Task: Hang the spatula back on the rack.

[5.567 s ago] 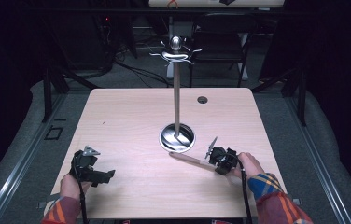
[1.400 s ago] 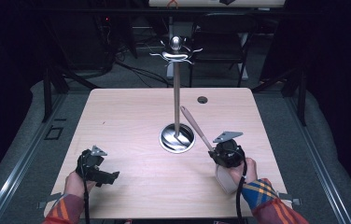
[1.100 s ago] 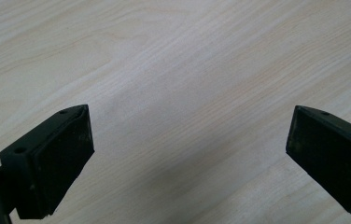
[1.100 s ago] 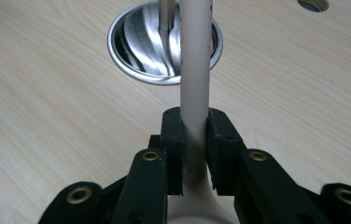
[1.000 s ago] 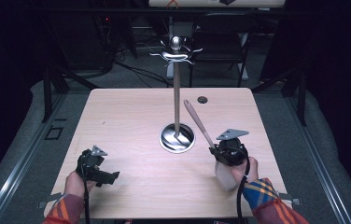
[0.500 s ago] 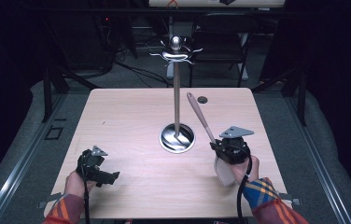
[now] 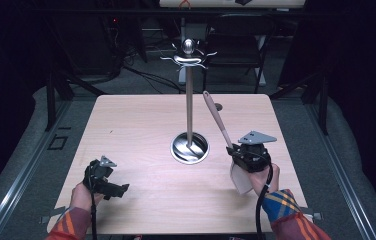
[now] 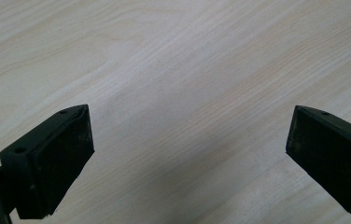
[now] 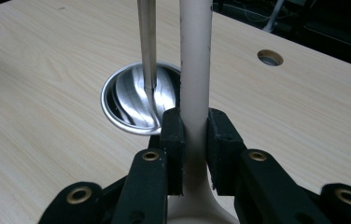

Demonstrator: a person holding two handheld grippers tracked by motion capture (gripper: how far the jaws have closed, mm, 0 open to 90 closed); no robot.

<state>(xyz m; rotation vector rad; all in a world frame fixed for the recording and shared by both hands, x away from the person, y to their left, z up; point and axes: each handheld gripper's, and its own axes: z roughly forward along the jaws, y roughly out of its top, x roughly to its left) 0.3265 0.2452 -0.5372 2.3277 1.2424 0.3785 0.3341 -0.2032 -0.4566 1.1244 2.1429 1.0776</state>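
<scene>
A pale spatula (image 7: 217,117) is tilted up, its handle end raised beside the steel utensil stand's pole (image 7: 189,100) and its blade (image 7: 241,177) low, by the person's right hand. My right gripper (image 7: 235,152) is shut on the handle just above the blade; in the right gripper view its pads (image 9: 174,140) press both sides of the handle (image 9: 195,60). The stand's round base (image 9: 131,100) lies just beyond. The hooks (image 7: 188,57) at the stand's top are bare. At the front left my left gripper (image 7: 118,190) stays low over the table, open, with bare wood between its jaws (image 8: 187,154).
The wooden table (image 7: 136,125) has a small round hole (image 7: 218,106) behind the stand, also in the right gripper view (image 9: 270,57). A dark chair (image 7: 236,47) and cables lie beyond the far edge. Grey floor surrounds the table.
The spatula, first lying flat on the table, has been lifted, and its handle has swung up and back toward the stand's pole. The left gripper has stayed put.
</scene>
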